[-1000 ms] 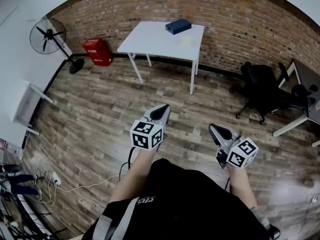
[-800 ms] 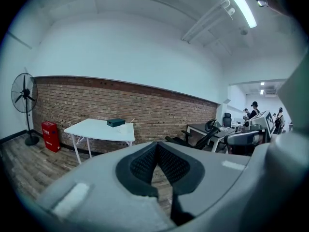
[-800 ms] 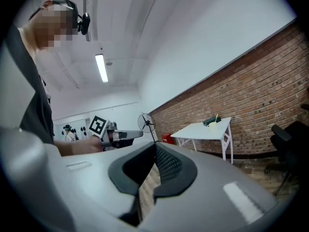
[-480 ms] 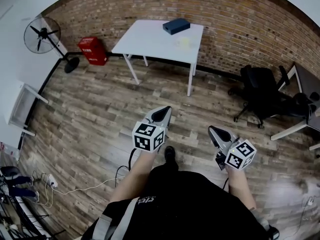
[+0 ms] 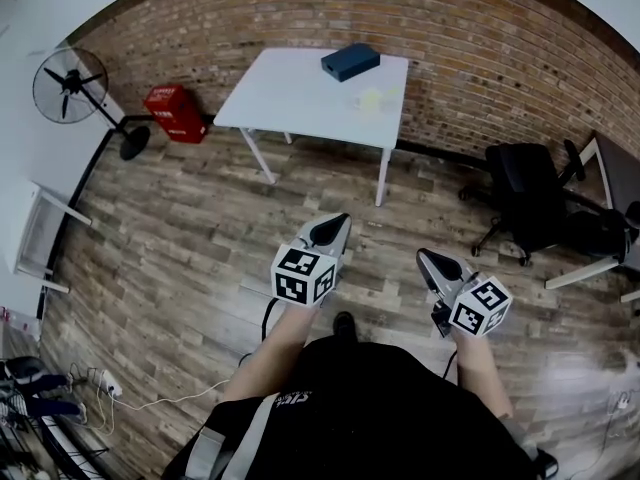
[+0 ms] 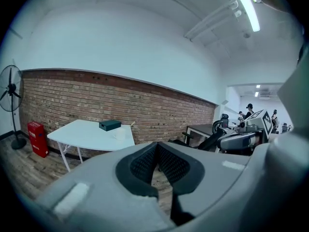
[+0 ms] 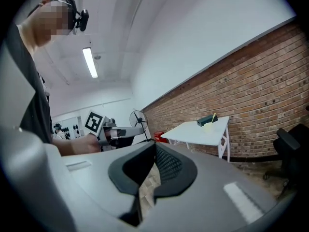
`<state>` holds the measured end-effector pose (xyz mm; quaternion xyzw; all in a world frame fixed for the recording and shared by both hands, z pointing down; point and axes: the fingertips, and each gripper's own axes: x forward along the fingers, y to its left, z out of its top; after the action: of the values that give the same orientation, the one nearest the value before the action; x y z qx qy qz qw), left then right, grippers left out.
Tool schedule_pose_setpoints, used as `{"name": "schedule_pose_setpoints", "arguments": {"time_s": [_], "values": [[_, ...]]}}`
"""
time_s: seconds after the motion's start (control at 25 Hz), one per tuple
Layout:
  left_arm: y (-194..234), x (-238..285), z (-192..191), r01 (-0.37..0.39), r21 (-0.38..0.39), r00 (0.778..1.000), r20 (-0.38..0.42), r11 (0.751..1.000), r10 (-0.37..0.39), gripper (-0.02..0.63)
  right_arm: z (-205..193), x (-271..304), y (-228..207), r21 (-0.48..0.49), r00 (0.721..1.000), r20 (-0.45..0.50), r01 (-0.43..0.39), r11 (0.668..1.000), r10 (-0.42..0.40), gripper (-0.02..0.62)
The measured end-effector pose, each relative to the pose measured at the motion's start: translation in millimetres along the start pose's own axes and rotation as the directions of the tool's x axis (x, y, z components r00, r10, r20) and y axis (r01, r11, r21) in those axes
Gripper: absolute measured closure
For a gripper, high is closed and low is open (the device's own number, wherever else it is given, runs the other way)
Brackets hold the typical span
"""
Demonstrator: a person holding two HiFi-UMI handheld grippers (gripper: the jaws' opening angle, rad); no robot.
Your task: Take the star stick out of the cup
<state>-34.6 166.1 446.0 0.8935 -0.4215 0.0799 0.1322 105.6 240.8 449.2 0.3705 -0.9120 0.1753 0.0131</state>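
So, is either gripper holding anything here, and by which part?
Nothing is held. Left gripper and right gripper both have jaws together, empty; the cup stands across the room on the white table.

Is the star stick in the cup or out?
In. The star stick pokes up from the cup on the white table.

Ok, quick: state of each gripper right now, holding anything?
Left gripper: closed, nothing between its jaws.
Right gripper: closed, nothing between its jaws.
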Motion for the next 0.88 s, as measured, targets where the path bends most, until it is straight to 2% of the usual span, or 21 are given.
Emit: {"name": "schedule_pose_setpoints", "arguments": {"time_s": [0.32,0.6,0.76,0.88], "values": [[65,26,19,0.005,-0.019,1.0,0.017,1.0,-0.005,0.6,19,64,-26,-0.044,0.999,-0.03,0.031,0.999,-0.033,0.592],[114,37,30,0.005,-0.026,0.999,0.034,1.0,-0.004,0.6,27,114,-25,-0.092,0.997,-0.071,0.008,0.996,-0.014,0.575],[133,46,46,0.002,-0.031,0.998,0.06,1.0,0.0,0.6,32,129,-32,-0.105,0.995,-0.097,-0.003,0.994,-0.007,0.56],[140,60,42,0.007,-0.045,0.999,0.046,0.999,-0.005,0.6,35,135,-44,-0.098,0.995,-0.095,0.003,0.995,-0.012,0.555]]}}
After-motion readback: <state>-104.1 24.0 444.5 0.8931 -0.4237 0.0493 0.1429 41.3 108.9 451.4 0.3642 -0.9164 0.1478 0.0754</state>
